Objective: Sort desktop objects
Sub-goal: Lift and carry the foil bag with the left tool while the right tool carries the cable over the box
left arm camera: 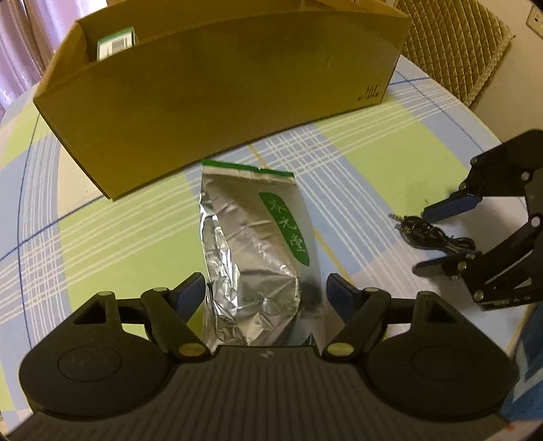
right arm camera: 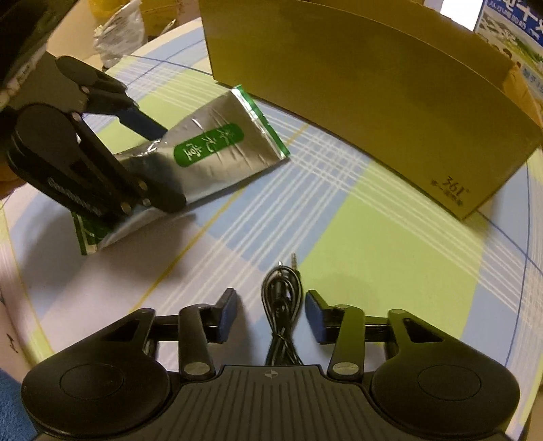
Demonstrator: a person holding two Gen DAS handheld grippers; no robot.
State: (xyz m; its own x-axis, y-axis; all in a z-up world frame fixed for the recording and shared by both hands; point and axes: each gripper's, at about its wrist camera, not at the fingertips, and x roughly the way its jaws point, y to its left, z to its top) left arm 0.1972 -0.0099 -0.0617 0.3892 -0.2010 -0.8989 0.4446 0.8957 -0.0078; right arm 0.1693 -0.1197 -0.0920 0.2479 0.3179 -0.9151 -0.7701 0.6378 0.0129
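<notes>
A silver foil pouch [left arm camera: 258,251] with a green label lies on the checked tablecloth, in front of a long cardboard box [left arm camera: 217,88]. My left gripper [left arm camera: 266,293] is open, its jaws on either side of the pouch's near end. In the right wrist view the pouch [right arm camera: 217,149] lies at the left with the left gripper [right arm camera: 159,169] over it. A coiled black audio cable [right arm camera: 281,305] lies between the open jaws of my right gripper [right arm camera: 271,310]. The left wrist view shows the cable [left arm camera: 427,232] and the right gripper [left arm camera: 431,237] at the right.
The cardboard box [right arm camera: 390,101] stands at the back and holds a green-and-white carton [left arm camera: 115,44]. A wicker chair back [left arm camera: 454,44] is behind the table at the right. A crumpled plastic bag [right arm camera: 118,30] lies beyond the table's far left edge.
</notes>
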